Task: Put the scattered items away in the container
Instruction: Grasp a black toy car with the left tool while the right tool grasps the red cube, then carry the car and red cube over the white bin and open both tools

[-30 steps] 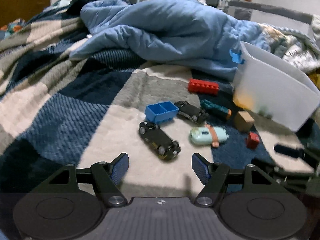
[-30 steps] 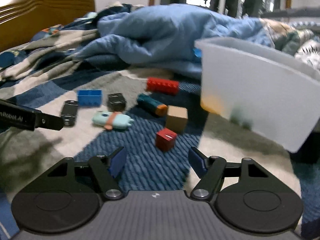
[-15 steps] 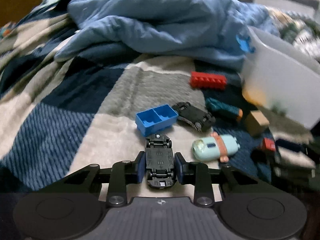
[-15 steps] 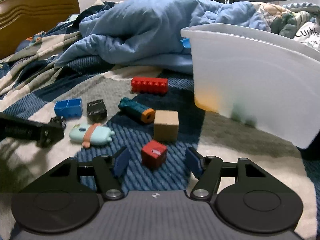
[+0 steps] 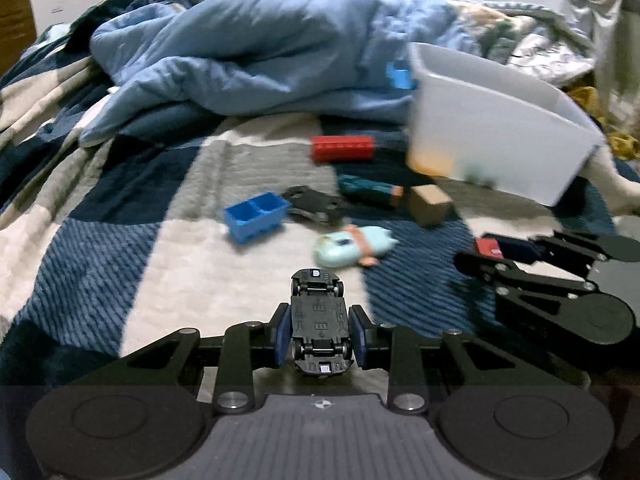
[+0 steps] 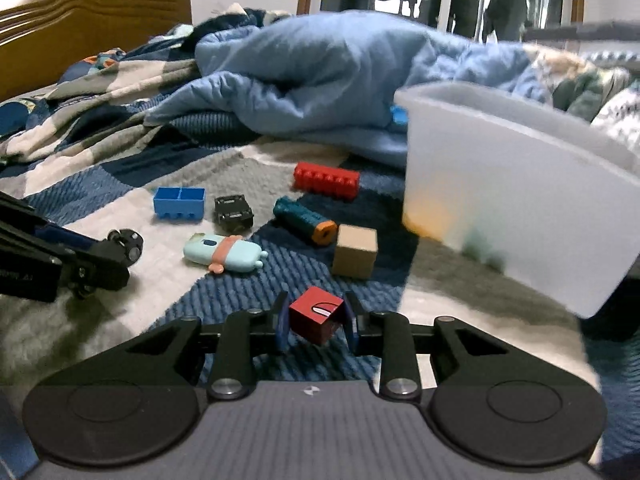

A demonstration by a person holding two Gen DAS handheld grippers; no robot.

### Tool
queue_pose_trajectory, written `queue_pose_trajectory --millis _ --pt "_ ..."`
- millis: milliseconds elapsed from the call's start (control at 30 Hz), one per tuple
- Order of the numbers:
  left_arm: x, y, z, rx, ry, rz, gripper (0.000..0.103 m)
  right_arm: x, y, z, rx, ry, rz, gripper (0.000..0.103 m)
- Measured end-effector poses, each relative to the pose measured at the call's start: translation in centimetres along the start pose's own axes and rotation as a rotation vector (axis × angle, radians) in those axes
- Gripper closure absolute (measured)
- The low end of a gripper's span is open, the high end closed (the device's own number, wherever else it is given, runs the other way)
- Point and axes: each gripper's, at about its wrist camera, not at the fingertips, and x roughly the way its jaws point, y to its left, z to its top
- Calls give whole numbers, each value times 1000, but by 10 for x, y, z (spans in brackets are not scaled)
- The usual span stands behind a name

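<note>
My left gripper [image 5: 319,334] is shut on a black toy car [image 5: 318,322], held underside up above the blanket. My right gripper [image 6: 317,322] is shut on a small red cube [image 6: 316,314], lifted just off the bed. The translucent white bin [image 6: 520,188] stands to the right, also seen in the left wrist view [image 5: 492,136]. On the bed lie a blue brick [image 6: 179,203], a second black car [image 6: 233,213], a pale blue fish toy [image 6: 224,254], a teal cylinder [image 6: 304,220], a wooden cube [image 6: 355,251] and a long red brick [image 6: 326,181].
A heaped blue duvet [image 6: 320,76] lies behind the toys. A wooden headboard [image 6: 80,20] stands at the far left. The left gripper [image 6: 60,256] shows at the left of the right wrist view; the right gripper [image 5: 560,280] shows at the right of the left wrist view.
My left gripper closed on the black car and lifted it. My right gripper moved up to the red cube, closed on it and raised it slightly.
</note>
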Motion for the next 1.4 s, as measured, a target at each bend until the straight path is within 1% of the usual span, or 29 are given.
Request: queue_pose_trajectory --millis 100,233,367,500,600,733,867,1000,1200,1300,1400 --pt "-9 -17 4 27 -18 -26 69 -15 -7 4 -13 -24 -23 73" --pt "-17 -40 17 48 -53 -63 69 -34 -23 10 5 -52 -64 73" --pt "-22 -59 34 46 -92 -94 69 -49 -43 14 25 -71 -98 73" --pt "-21 -74 45 51 -109 -110 69 -58 -57 13 3 -70 -129 73" --pt "-18 -83 54 58 -114 -122 69 -65 -70 13 12 -73 -144 73" --pt "-16 -97 72 55 -143 -142 69 -72 -85 20 38 -101 -163 73" --pt "-13 -110 93 42 -171 -163 69 -74 -96 31 54 -139 -175 73" --pt "-10 -121 116 63 -203 -169 69 -76 -108 46 35 -181 -188 73" --pt "-1 -133 157 80 -244 -172 69 -73 -133 76 28 -246 -218 73" --pt "10 -142 176 102 -262 -168 69 -64 -148 90 37 -262 -232 73" --pt "25 -150 190 121 -272 -164 69 -52 -158 98 34 -258 -244 73"
